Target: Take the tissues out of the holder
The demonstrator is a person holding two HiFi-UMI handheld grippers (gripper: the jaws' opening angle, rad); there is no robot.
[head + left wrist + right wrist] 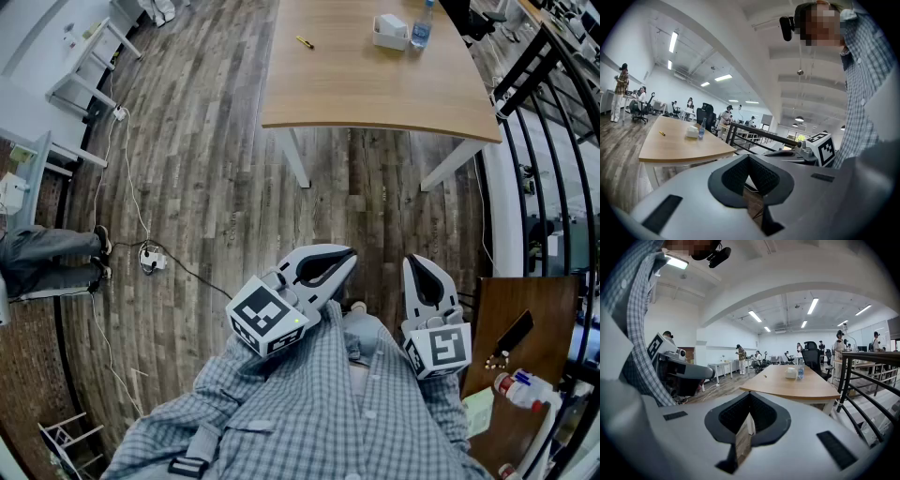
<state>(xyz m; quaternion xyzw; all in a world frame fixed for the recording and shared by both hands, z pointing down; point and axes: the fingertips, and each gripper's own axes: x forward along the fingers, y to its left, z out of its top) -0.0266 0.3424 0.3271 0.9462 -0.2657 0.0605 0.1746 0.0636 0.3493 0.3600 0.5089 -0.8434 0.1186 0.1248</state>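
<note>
The person stands on the wooden floor (206,187) and holds both tongs close to the checked shirt (309,412), well apart from the tabletop (347,84), which lies at 12 o'clock in the head view. The left tongs (345,258) are closed, with nothing between the jaws. The right tongs (418,264) are closed and empty too. The tissue holder (390,32) stands on the far part of the tabletop, at about 1 o'clock; it is too small to see the tissues clearly. A water bottle (422,25) stands just beside it at its 3 o'clock. A yellow pen (305,42) lies apart at its 9 o'clock.
</note>
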